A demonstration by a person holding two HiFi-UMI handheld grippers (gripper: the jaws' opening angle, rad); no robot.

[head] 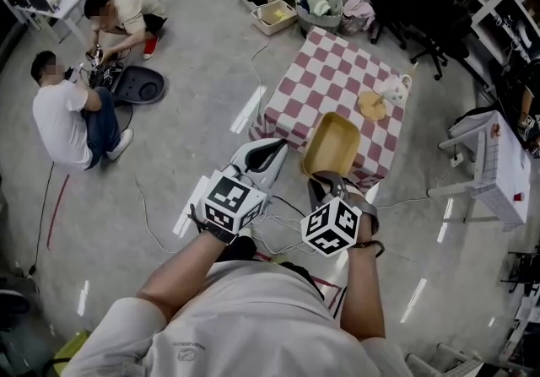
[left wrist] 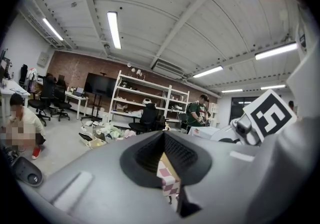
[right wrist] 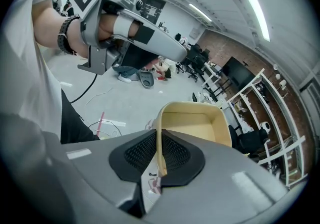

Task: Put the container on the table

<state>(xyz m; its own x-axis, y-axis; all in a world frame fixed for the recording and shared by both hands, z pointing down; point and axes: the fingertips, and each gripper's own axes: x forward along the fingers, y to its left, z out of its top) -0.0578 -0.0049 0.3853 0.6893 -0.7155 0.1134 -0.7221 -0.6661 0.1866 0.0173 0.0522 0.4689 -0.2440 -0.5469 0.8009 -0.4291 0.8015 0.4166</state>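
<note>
Jaws of right gripper (right wrist: 159,154) pinching yellow container (right wrist: 200,128) rim over checkered table (head: 333,72) edge, left gripper (left wrist: 164,162) jaws closed, empty

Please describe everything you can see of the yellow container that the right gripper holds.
The container is a pale yellow, open rectangular tub with rounded corners and a thin wall, plastic by its look, and empty. The right gripper is shut on its near wall, one jaw inside, one outside. Its opening faces up. In the head view it lies over the near edge of the checked table; whether it touches the table cannot be told.
</note>
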